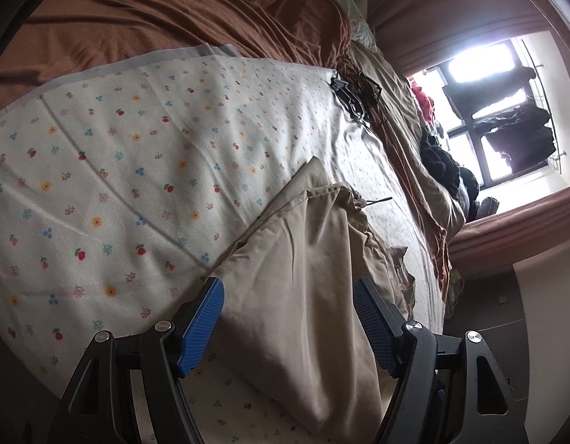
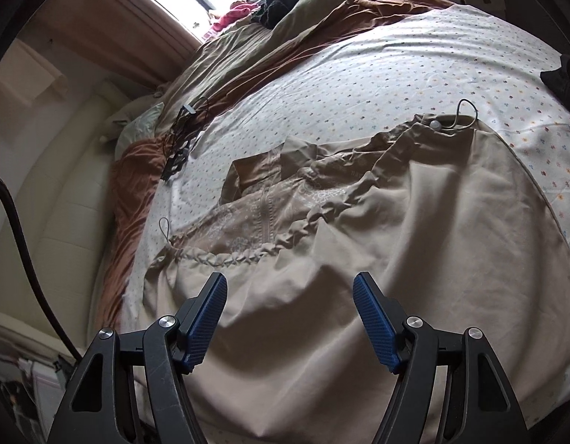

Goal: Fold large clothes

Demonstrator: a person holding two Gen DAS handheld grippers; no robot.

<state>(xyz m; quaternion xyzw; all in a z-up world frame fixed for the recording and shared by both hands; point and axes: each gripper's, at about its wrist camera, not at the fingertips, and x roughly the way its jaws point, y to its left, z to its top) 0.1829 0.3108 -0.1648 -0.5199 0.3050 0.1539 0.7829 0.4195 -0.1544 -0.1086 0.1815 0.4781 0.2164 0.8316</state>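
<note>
**Two open grippers over a beige garment on a bed**

Left gripper (image 1: pixel 288 318), jaws wide and empty, hovers over the beige garment (image 2: pixel 414 229) spread on a floral sheet (image 1: pixel 118 155). Right gripper (image 2: pixel 290 310) likewise. Best to pinch matching hem corners, lifting evenly.

The bed carries a floral sheet (image 2: pixel 377 85), white with small coloured flowers, spread flat. A beige garment (image 2: pixel 414 240) lies on the sheet, its gathered drawstring waist rumpled and a cord loop (image 2: pixel 466 111) resting at one end. A brown blanket (image 1: pixel 181 18) is bunched along the sheet's far edge, with a tangle of black cables (image 1: pixel 355 96) lying where the two meet.
</note>
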